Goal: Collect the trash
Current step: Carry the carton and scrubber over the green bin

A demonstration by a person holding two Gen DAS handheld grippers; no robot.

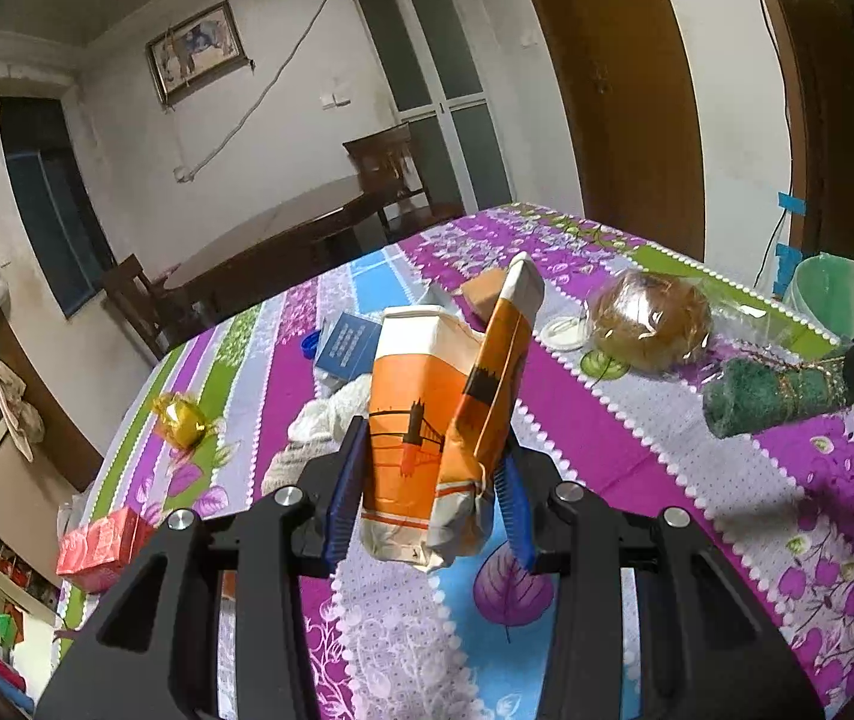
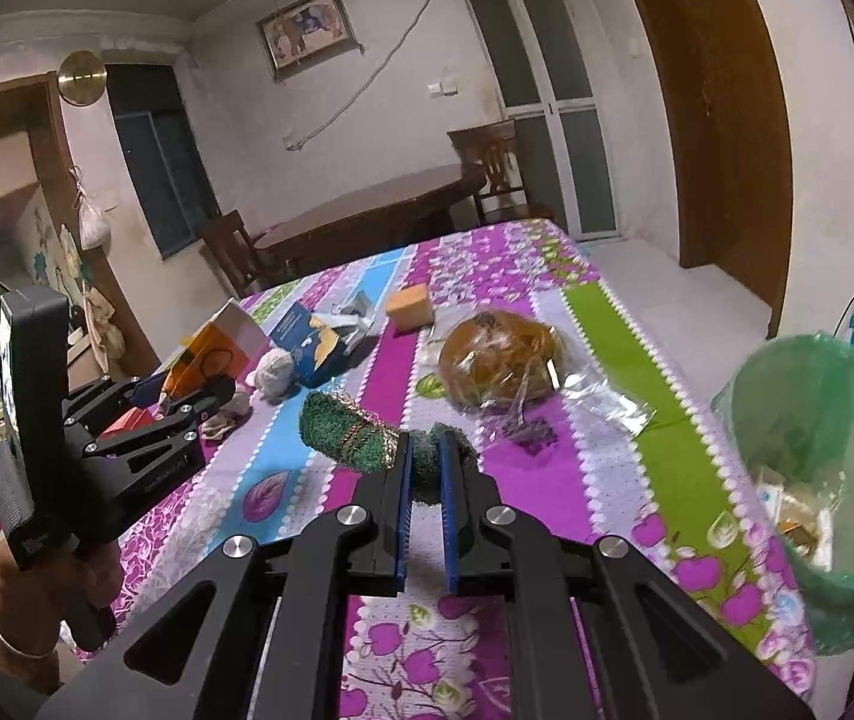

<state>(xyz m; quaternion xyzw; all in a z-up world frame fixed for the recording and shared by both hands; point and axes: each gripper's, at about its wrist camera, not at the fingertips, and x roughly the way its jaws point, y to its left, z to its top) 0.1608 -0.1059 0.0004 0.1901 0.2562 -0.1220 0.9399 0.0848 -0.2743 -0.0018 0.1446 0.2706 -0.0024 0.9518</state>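
Note:
My left gripper (image 1: pixel 430 438) is shut on a crumpled orange and white paper bag (image 1: pixel 427 414) and holds it up above the flowered tablecloth (image 1: pixel 637 450). The bag also shows in the right wrist view (image 2: pixel 216 348), between the left gripper's fingers (image 2: pixel 186 402). My right gripper (image 2: pixel 427 468) is shut on the end of a green rolled scrubber (image 2: pixel 354 438), which lies on the cloth; it also shows in the left wrist view (image 1: pixel 769 393). A green bin (image 2: pixel 817 480) with trash inside stands at the right table edge.
On the table lie a wrapped brown bun (image 2: pixel 499 360), clear plastic wrap (image 2: pixel 607 402), an orange sponge (image 2: pixel 408 303), a blue carton (image 2: pixel 318 348), crumpled tissues (image 2: pixel 273 372), a gold wrapper (image 1: pixel 180 420) and a red box (image 1: pixel 102 546). A wooden table and chairs stand behind.

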